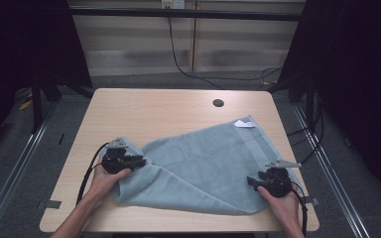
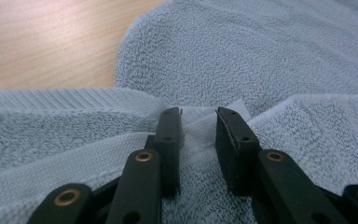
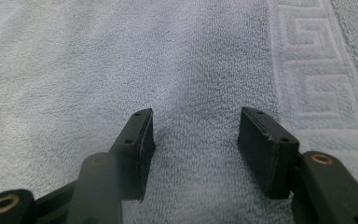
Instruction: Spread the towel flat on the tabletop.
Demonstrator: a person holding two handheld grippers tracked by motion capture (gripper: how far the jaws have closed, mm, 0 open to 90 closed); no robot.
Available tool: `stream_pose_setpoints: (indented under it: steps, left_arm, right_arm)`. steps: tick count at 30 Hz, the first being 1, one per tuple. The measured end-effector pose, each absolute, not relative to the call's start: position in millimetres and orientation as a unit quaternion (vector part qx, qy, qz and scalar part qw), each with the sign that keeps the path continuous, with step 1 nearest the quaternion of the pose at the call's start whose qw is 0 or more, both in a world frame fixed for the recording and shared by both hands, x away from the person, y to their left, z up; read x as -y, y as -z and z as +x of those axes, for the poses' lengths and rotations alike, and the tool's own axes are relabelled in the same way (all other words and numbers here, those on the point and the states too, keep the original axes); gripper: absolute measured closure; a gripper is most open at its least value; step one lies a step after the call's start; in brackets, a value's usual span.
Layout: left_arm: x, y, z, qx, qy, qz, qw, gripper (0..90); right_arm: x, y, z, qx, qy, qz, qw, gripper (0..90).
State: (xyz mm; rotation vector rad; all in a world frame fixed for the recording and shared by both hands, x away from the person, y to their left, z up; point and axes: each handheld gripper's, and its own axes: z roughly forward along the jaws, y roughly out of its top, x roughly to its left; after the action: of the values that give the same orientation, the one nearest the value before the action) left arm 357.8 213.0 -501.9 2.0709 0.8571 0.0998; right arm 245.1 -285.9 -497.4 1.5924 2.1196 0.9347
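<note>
A grey-blue towel (image 1: 206, 166) lies partly folded across the wooden table (image 1: 144, 109), spreading from centre toward 4 o'clock. The left gripper (image 1: 140, 161), at 8 o'clock, holds its jaws slightly parted over a towel corner. The right gripper (image 1: 251, 181), at 4 o'clock, rests spread on flat cloth. A cable hole (image 1: 218, 103) sits at 1 o'clock.

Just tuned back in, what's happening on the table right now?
A person is folding a light blue towel on the wooden table with two handheld grippers. The left gripper sits over a folded-over corner, jaws apart with a thin bit of cloth between them. The right gripper hovers open over the towel near its patterned border, gripping nothing.
</note>
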Motion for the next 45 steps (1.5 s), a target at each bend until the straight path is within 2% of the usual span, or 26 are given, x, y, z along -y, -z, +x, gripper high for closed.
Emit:
stream_pose_setpoints:
  steps: [7,10,17,24,26,31,39,45]
  left_arm:
    - [-216,502,338,-0.334,-0.048,0.839,0.428,71.0]
    - [-224,504,330,-0.339,-0.024,0.831,0.44,70.1]
    - [-227,501,309,-0.317,-0.011,0.843,0.435,65.4]
    - [-219,497,296,-0.298,0.006,0.855,0.424,63.7]
    - [-217,496,294,-0.294,0.005,0.858,0.421,63.2]
    - [-217,496,293,-0.286,-0.009,0.864,0.414,67.5]
    - [-214,497,294,-0.278,-0.009,0.868,0.412,87.2]
    - [-213,498,294,-0.281,-0.006,0.865,0.415,87.5]
  right_arm:
    - [279,500,274,-0.758,-0.317,0.54,0.182,39.9]
    - [272,503,304,-0.761,-0.322,0.533,0.182,32.1]
    - [250,507,355,-0.766,-0.331,0.521,0.18,24.7]
    - [232,505,386,-0.783,-0.317,0.505,0.176,24.8]
    - [233,501,384,-0.779,-0.335,0.504,0.164,30.5]
    - [231,489,361,-0.778,-0.361,0.492,0.148,28.2]
    - [223,478,299,-0.802,-0.374,0.45,0.119,29.0]
    - [215,481,257,-0.808,-0.377,0.441,0.102,30.2]
